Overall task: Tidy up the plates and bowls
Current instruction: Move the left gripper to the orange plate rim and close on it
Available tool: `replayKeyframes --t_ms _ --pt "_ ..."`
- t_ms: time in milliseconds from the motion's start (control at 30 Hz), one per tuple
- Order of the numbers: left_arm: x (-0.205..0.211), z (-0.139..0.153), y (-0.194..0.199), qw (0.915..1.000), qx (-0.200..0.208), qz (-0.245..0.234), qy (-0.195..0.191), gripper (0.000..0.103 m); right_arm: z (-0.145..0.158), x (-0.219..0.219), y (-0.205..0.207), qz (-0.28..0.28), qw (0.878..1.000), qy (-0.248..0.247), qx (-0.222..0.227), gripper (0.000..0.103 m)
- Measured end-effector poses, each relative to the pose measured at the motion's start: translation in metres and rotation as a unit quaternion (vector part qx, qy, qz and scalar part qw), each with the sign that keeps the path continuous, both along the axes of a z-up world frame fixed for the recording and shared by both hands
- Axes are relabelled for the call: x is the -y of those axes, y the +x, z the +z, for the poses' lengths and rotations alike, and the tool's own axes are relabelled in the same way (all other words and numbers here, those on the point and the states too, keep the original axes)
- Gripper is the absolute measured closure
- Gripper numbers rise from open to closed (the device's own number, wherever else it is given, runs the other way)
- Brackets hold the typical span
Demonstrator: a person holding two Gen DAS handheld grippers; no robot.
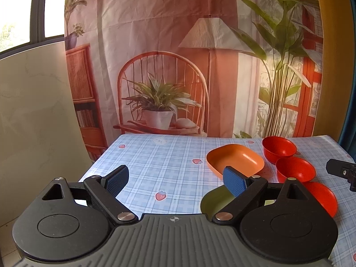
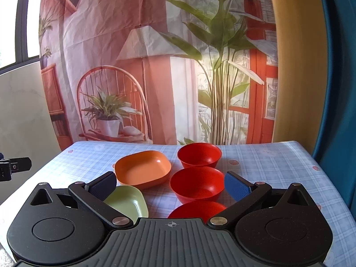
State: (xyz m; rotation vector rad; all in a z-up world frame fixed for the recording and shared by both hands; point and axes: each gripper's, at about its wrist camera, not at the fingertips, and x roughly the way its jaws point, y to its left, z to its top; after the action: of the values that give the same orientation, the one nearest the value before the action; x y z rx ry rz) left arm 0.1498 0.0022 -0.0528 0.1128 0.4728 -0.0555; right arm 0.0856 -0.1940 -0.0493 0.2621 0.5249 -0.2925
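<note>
A bench (image 2: 267,162) covered in a pale blue checked cloth stands before a backdrop (image 2: 155,44) printed with a chair, lamp and plants; a window (image 1: 13,22) shows at upper left. Mid-frame sit an orange dish (image 2: 142,166), a green dish (image 2: 129,202) and three red bowls (image 2: 197,184) in a row. Left tool (image 1: 175,183) and right tool (image 2: 171,189) are both spread wide, holding nothing.

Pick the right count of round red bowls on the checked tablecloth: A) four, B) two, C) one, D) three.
D: the right wrist view shows the far red bowl, the middle red bowl and the near red bowl in a row, beside the orange dish and the green dish.
</note>
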Motion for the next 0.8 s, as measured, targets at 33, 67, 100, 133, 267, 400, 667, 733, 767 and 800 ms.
replayKeyframes --t_ms 33,67,100,133,267,400,667,733,767,800 --pt "0.000 -0.001 0.002 1.0000 -0.005 -0.001 0.001 0.010 -0.001 0.001 0.001 0.001 1.000 0.002 0.007 0.000" --pt "0.001 -0.003 0.005 0.9999 -0.010 -0.001 0.001 0.010 -0.002 0.003 0.002 0.000 1.000 0.003 0.013 0.000" --pt "0.001 -0.004 0.007 0.9999 -0.015 -0.001 0.001 0.011 -0.002 0.004 0.003 -0.001 1.000 0.002 0.016 0.000" --pt "0.001 -0.005 0.010 0.9998 -0.020 -0.001 0.001 0.011 -0.002 0.005 0.005 -0.002 1.000 0.002 0.015 0.000" --pt "0.004 -0.008 0.018 0.9994 -0.033 0.002 0.012 0.012 -0.005 0.015 0.012 0.000 1.000 0.022 0.016 0.000" --pt "0.010 -0.010 0.020 0.9988 -0.027 0.002 0.042 0.012 -0.009 0.019 0.019 -0.003 1.000 0.024 0.001 0.000" --pt "0.001 -0.009 0.035 0.9991 -0.032 0.019 0.022 0.012 -0.017 0.017 0.034 0.004 0.999 0.000 -0.036 0.000" --pt "-0.001 -0.007 0.040 0.9991 -0.032 0.021 0.019 0.012 -0.017 0.017 0.038 0.007 0.999 -0.004 -0.039 0.000" --pt "-0.002 -0.006 0.043 0.9991 -0.033 0.021 0.017 0.012 -0.017 0.018 0.040 0.005 0.999 -0.005 -0.038 0.000" --pt "-0.003 -0.006 0.045 0.9990 -0.033 0.023 0.017 0.012 -0.017 0.020 0.042 0.003 0.999 -0.005 -0.039 0.000"
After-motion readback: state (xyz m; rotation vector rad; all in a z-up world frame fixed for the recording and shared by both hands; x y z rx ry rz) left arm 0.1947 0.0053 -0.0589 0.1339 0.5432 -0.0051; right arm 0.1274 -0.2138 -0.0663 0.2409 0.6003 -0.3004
